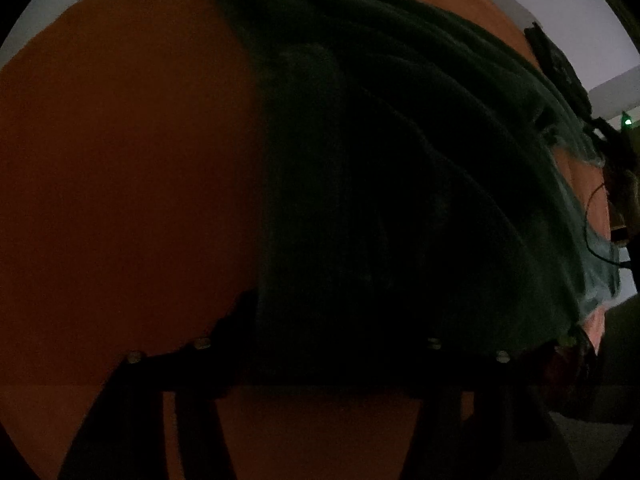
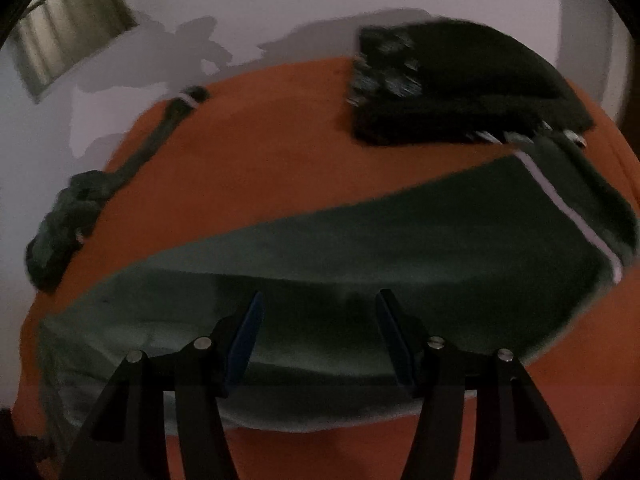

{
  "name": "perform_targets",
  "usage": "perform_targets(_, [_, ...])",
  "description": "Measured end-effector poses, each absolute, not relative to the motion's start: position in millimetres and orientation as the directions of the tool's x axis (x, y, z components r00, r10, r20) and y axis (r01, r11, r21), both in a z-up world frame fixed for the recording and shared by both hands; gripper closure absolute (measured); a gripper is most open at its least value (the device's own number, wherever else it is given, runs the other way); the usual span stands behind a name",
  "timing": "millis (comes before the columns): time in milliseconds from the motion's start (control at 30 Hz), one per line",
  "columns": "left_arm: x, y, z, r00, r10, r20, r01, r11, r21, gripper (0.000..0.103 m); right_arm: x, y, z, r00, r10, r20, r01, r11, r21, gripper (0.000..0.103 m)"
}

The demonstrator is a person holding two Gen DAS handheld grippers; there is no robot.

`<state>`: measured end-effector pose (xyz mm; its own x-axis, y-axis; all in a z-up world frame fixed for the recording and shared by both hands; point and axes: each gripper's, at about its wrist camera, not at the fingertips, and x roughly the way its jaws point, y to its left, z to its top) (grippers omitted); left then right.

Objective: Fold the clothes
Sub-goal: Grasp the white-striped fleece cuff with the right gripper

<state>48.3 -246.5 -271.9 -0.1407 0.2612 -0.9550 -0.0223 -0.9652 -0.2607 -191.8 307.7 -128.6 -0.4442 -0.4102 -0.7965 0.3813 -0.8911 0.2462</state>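
R fingers (image 2: 320,320) apart over green garment (image 2: 400,240) on orange counter (image 2: 260,140), gripping nothing; L fingers (image 1: 316,344) too dark to tell.

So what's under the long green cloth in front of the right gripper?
The green cloth lies flat on the orange surface, which shows all around it. Anything beneath its middle is covered and cannot be seen.

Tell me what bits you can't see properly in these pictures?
- Left claw, left wrist view: too dark to tell whether it grips the green cloth.
- Black folded pile, right wrist view: blurred pattern.
- Crumpled dark cloth, right wrist view: blurred, kind unclear.
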Motion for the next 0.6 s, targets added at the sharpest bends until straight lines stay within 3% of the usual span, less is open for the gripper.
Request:
perform_targets(100, [48,-248,-273,-0.140,0.278,-0.950,-0.006,-0.960,-0.280,0.046,-202,333,-137,-0.449,-0.380,-0.809,0.301,-0.916,0.264,0.046])
perform_targets(267, [51,-245,-274,-0.165,0.284,-0.945,0.002,-0.958,-0.288,0.065,-210,362,-143,-0.454,-0.359,-0.815,0.194,-0.933,0.303,0.046])
perform_targets(467, [56,-271,-290,-0.100,0.414,-0.905,0.126,-0.897,-0.425,0.061,-203,391,-136,-0.487,-0.371,-0.791,0.112,-0.924,0.365,0.046])
perform_targets(600, [27,-241,-253,-0.121,0.366,-0.923,0.018,-0.929,-0.371,0.058,-198,416,-115,-0.508,-0.376,-0.775,0.091,-0.918,0.386,0.046])
